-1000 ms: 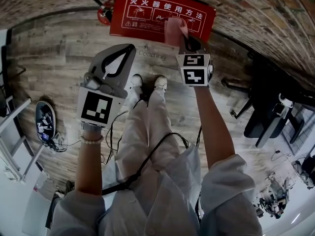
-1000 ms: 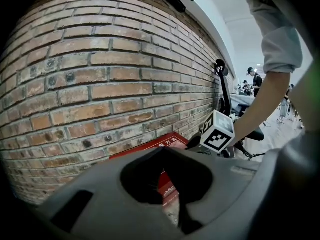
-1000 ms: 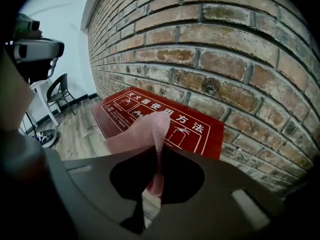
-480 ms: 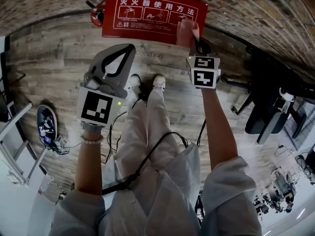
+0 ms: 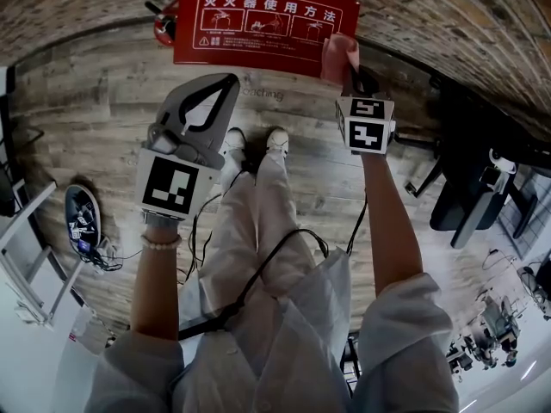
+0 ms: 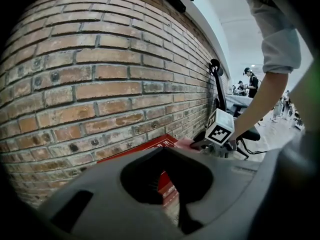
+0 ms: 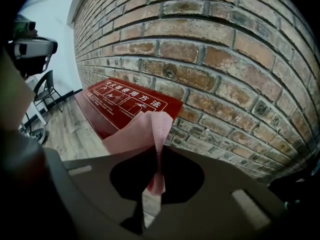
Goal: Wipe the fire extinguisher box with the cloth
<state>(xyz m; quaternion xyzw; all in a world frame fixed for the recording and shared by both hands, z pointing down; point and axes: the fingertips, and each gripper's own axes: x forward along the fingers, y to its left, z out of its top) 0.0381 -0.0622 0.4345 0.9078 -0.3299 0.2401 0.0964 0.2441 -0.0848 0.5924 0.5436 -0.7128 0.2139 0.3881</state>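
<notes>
The red fire extinguisher box with white printed instructions stands on the wood floor against the brick wall. My right gripper is shut on a pink cloth, which lies on the box's right end near its front corner. In the right gripper view the cloth fans out from the closed jaws over the box. My left gripper hangs lower left of the box, above the floor, shut with nothing in it. The left gripper view shows the box and the cloth past its tips.
A red extinguisher sits at the box's left end. The person's white shoes stand just before the box. A black chair is at the right, a metal frame and a round device at the left. The brick wall is close behind.
My right gripper has slid the pink cloth rightward along the box's front, from its middle to its right end. The left gripper has stayed put.
</notes>
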